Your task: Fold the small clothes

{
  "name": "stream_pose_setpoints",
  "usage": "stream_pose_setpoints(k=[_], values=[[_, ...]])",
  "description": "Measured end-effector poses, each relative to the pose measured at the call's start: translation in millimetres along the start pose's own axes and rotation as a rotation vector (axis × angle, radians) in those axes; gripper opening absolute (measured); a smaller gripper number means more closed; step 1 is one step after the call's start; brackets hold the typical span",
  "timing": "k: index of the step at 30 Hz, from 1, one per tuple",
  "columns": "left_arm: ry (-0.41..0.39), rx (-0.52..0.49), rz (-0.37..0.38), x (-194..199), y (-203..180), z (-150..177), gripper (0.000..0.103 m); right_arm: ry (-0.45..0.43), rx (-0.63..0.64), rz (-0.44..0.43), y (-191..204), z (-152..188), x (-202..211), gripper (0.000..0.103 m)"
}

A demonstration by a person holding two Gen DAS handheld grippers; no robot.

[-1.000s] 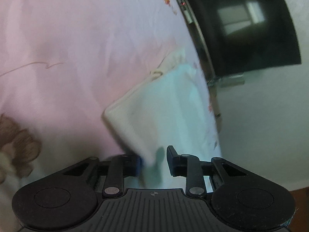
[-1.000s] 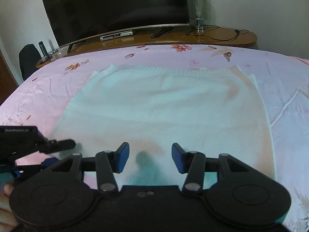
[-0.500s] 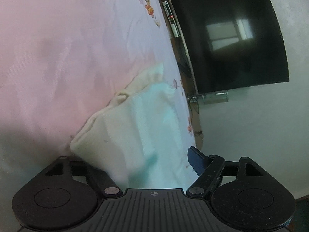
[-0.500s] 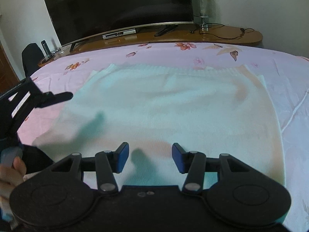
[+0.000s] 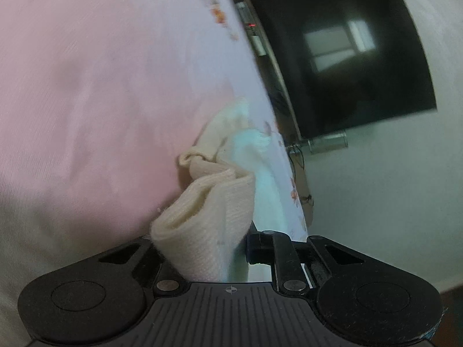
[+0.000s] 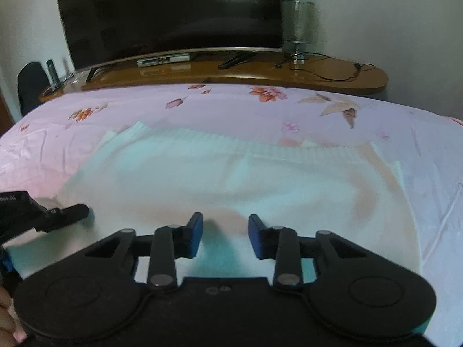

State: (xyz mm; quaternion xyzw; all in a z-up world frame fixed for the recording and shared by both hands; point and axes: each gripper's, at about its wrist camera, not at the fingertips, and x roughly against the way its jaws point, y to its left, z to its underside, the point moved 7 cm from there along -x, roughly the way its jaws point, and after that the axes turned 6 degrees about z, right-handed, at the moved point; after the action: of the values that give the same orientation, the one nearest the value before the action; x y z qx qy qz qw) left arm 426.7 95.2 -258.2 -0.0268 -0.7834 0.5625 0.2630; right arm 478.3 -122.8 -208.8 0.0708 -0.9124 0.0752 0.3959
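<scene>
A cream knitted garment (image 6: 231,179) lies spread flat on the pink bed sheet (image 6: 231,107). My left gripper (image 5: 202,240) is at its left corner, jaws closing, with the bunched, lifted corner of the garment (image 5: 211,202) pinched between them. The cloth hides its left finger. In the right wrist view one of the left gripper's fingers (image 6: 69,212) shows at the garment's left edge. My right gripper (image 6: 225,231) hovers low over the garment's near edge, jaws closing. A gap remains between its blue pads and I see no fabric raised into it.
Beyond the bed's far edge runs a wooden console (image 6: 260,72) with a large dark TV (image 6: 167,14), a set-top box (image 6: 163,60), a remote (image 6: 235,59) and a glass lamp (image 6: 301,23). A person's hand (image 6: 5,326) shows at bottom left.
The left gripper opened wide around the garment's corner, then closed on it; the corner is now bunched and raised. The right gripper's jaws have narrowed and it has sunk closer to the garment.
</scene>
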Motion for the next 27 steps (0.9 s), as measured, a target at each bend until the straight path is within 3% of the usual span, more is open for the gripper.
stream_pose_setpoints(k=[2,11,15,16,19,21,24,27], values=[[0.000,-0.081,0.002,-5.7,-15.0,-2.5,0.017,-0.042,0.056,0.028,5.7,3.6,0.4,0.033],[0.064,-0.462,0.065,-14.6,-98.3,23.8,0.017,-0.075,0.035,-0.012,-1.3,7.5,1.4,0.034],[0.186,-0.636,0.123,-30.2,-136.5,72.8,0.015,-0.086,-0.181,-0.079,-43.8,5.7,23.9,0.034],[0.245,-0.660,0.137,-36.3,-140.6,89.4,0.000,-0.096,-0.233,-0.075,-63.8,8.7,32.2,0.035],[0.372,-0.722,0.127,-55.1,-141.9,136.5,0.000,-0.084,-0.356,-0.086,-114.5,20.3,47.5,0.036],[0.407,-0.713,0.112,-59.3,-134.8,148.7,0.000,-0.065,-0.438,-0.130,-140.1,30.0,53.8,0.038],[0.301,-0.744,0.043,-44.2,-131.9,123.9,0.000,-0.053,-0.498,-0.207,-152.1,36.9,57.9,0.043],[0.127,-0.657,-0.081,-18.2,-123.5,74.5,0.001,-0.044,-0.441,-0.197,-137.0,39.0,55.3,0.049]])
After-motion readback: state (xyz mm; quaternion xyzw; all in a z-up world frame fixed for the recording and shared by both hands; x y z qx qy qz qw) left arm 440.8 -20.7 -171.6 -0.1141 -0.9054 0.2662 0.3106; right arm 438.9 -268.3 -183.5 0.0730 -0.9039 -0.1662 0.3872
